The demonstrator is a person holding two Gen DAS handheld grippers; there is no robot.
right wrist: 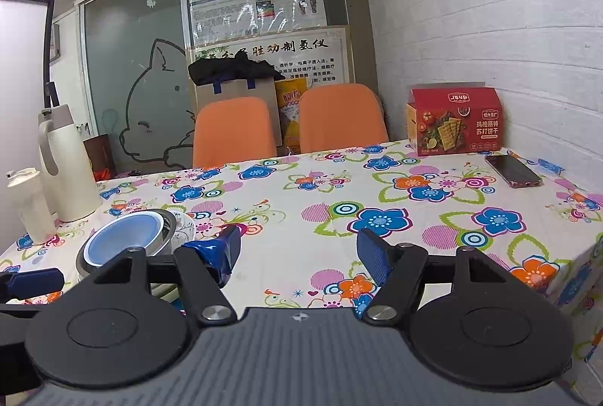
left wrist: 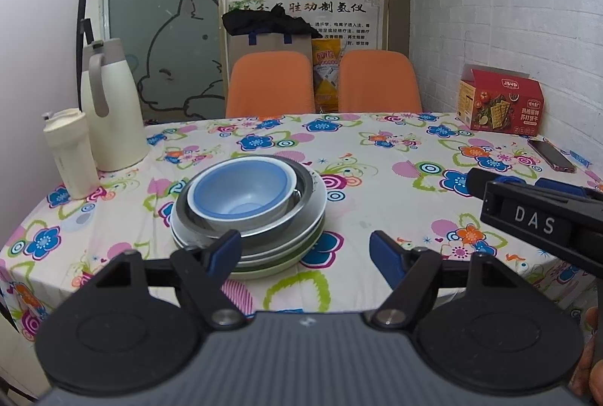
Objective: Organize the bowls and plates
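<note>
Readable lettering
"DAS" in white on the right gripper (left wrist: 535, 217) at 3 o'clock; red box (right wrist: 454, 121) at 1 o'clock reads "苏打饼干".

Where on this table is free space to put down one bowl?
Free: the middle of the tablecloth, between the dish stack and the phone. Crowded: the left edge, with cup and white jug.

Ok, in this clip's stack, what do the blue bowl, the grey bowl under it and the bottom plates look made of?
Blue bowl: probably plastic, with a matte, even colour and a white rim. Grey bowl: likely stainless steel, since its rim has a metallic sheen. Plates: glossy white and pale green, perhaps ceramic or melamine; the look leaves that open.
</note>
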